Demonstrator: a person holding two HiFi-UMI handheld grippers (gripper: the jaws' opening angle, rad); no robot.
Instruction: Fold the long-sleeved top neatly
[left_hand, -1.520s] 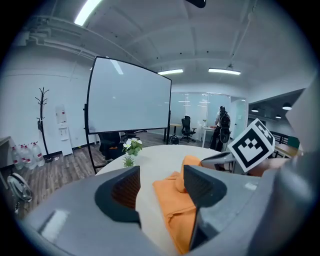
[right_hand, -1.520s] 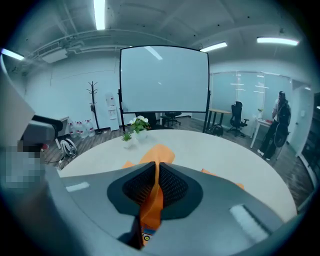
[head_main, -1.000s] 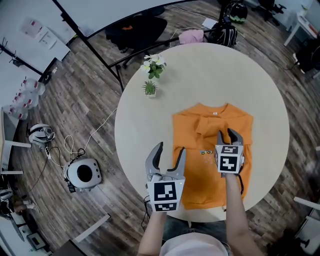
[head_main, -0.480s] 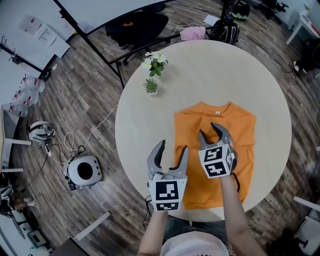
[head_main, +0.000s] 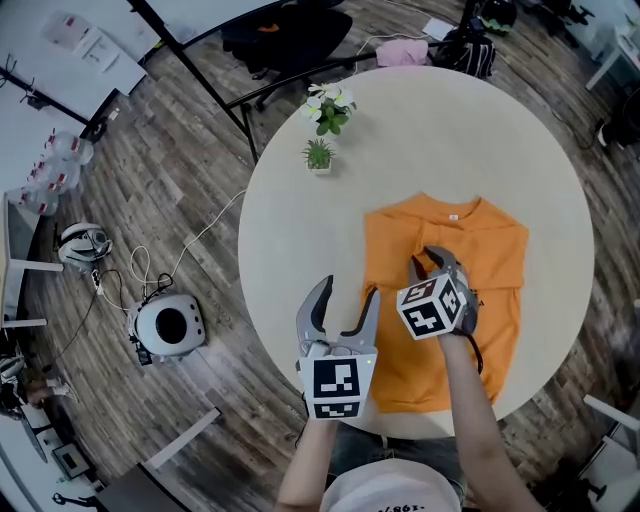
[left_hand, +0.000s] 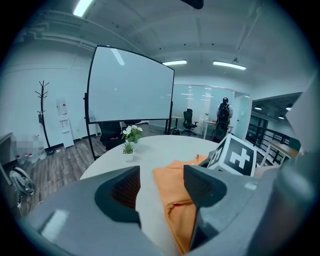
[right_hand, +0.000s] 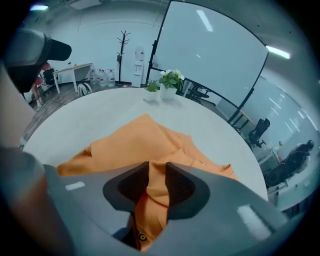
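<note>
An orange long-sleeved top (head_main: 487, 262) lies on the round table (head_main: 300, 230), sleeves folded in, collar at the far side. My right gripper (head_main: 433, 262) points steeply down onto the middle of the top (right_hand: 135, 140). In the right gripper view its jaws (right_hand: 157, 182) have just been closing and now pinch a raised fold of orange fabric between the pads. My left gripper (head_main: 346, 297) hovers open just left of the top's left edge, above the table. In the left gripper view the gripper (left_hand: 161, 186) is empty, with the top's edge (left_hand: 172, 200) beyond it.
Two small potted plants (head_main: 320, 157) (head_main: 330, 105) stand on the table's far left part. The table's near edge lies just below the top's hem. A round white device (head_main: 168, 328) and cables lie on the wooden floor at left. A black chair (head_main: 285, 35) stands behind the table.
My right gripper has moved left and down onto the top's middle, rolling as it went; its jaws spread, then narrowed on a fabric fold. The left gripper has stayed put.
</note>
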